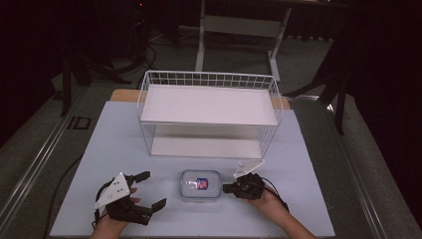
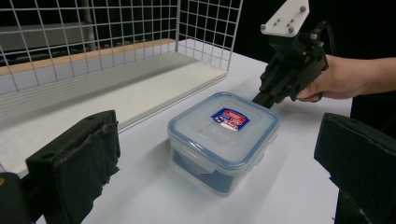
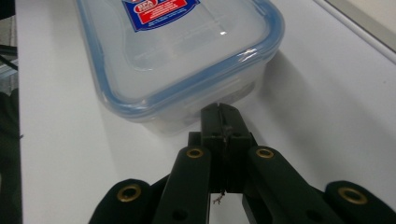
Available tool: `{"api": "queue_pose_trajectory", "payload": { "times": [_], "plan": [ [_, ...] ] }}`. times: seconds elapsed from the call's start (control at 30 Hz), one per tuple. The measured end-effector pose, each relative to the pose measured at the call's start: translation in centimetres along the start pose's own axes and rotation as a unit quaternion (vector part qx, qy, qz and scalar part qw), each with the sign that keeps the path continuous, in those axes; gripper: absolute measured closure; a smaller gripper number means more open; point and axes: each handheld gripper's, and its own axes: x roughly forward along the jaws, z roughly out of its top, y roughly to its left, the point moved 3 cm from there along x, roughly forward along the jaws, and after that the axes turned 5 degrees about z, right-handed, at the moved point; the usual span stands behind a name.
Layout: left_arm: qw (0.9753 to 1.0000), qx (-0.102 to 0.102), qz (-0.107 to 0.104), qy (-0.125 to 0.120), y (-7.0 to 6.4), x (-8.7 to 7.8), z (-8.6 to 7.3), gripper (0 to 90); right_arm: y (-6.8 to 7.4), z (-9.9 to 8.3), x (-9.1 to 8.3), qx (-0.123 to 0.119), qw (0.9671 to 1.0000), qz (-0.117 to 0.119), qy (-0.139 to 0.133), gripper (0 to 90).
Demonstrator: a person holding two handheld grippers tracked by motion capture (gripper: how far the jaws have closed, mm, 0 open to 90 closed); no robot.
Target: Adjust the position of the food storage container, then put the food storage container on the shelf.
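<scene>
Hovering at lower left of high view, left gripper (image 1: pixel 147 190) spreading jaws wide, grasping nothing, facing box (image 1: pixel 200 185). Box sitting at lower centre on table (image 1: pixel 99 149), lid on, in front of rack (image 1: pixel 209 112). Right gripper (image 1: pixel 226 188) at lower right, jaws pressed together, tips touching box's side, probably at lid latch. Likely step: working the latch; next move calling for lifting tab while left steadying box.

container (image 3: pixel 177 56) far end cropped, label (image 2: pixel 229 116) text illegible, contents maybe unclear
</scene>
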Motion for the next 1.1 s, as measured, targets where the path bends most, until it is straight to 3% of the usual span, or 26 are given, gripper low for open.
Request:
{"api": "queue_pose_trajectory", "payload": {
  "times": [0.2, 0.37, 0.47, 0.57, 0.6, 0.67, 0.7, 0.77, 0.83, 0.93, 0.97, 1.0, 1.07, 1.1],
  "plan": [
    [1.0, 0.0, -0.002, 0.003, -0.1, 0.0, 0.0, 1.2, -0.2, 0.3, 0.3, 0.001, 1.0, -0.003, -0.004, 90.0],
    [0.9999, -0.004, -0.009, 0.005, 0.0, 0.1, 0.0, 1.2, 0.1, 0.2, -0.7, 0.003, 0.9998, -0.011, -0.019, 84.1],
    [0.9997, -0.003, -0.018, 0.016, -0.1, 0.2, 0.1, 1.2, 0.5, 0.3, -1.9, 0.009, 0.9989, -0.021, -0.042, 66.2],
    [0.9983, -0.012, -0.042, 0.038, -0.2, 0.4, 0.4, 1.2, 0.9, 0.5, -3.1, 0.018, 0.9969, -0.023, -0.073, 39.3],
    [0.9983, -0.012, -0.042, 0.038, -0.2, 0.4, 0.4, 1.2, 0.9, 0.5, -3.1, 0.018, 0.9969, -0.023, -0.073, 39.3],
    [0.9973, -0.016, -0.05, 0.051, -0.3, 0.6, 0.8, 1.2, 1.4, 0.5, -4.0, 0.022, 0.9958, -0.013, -0.088, 19.0],
    [0.9957, -0.025, -0.059, 0.068, -0.3, 0.8, 1.1, 1.2, 1.6, 0.5, -4.3, 0.028, 0.9948, -0.024, -0.095, 19.1],
    [0.9957, -0.02, -0.048, 0.077, -0.3, 0.8, 1.3, 1.2, 1.8, 0.4, -4.8, 0.034, 0.9933, -0.024, -0.108, 17.9],
    [0.9952, -0.018, -0.038, 0.089, -0.1, 1.0, 1.7, 1.2, 2.0, 0.3, -5.2, 0.039, 0.9897, -0.073, -0.117, 21.7],
    [0.9948, -0.028, -0.032, 0.093, 0.0, 1.3, 2.2, 1.3, 2.2, 0.3, -5.5, 0.043, 0.9891, -0.083, -0.113, 20.9],
    [0.9936, -0.036, -0.027, 0.104, 0.1, 1.7, 2.7, 1.3, 2.5, 0.4, -5.9, 0.054, 0.9862, -0.092, -0.127, 20.9],
    [0.992, -0.046, -0.027, 0.114, 0.1, 1.9, 2.9, 1.3, 2.5, 0.5, -6.0, 0.064, 0.9867, -0.093, -0.117, 21.1],
    [0.9906, -0.058, -0.032, 0.12, 0.2, 2.1, 3.0, 1.3, 2.5, 0.7, -6.2, 0.076, 0.9823, -0.086, -0.148, 20.3],
    [0.9873, -0.083, -0.038, 0.13, 0.3, 2.6, 3.2, 1.2, 2.5, 0.8, -6.2, 0.082, 0.9821, -0.08, -0.15, 18.4]
  ]
}}
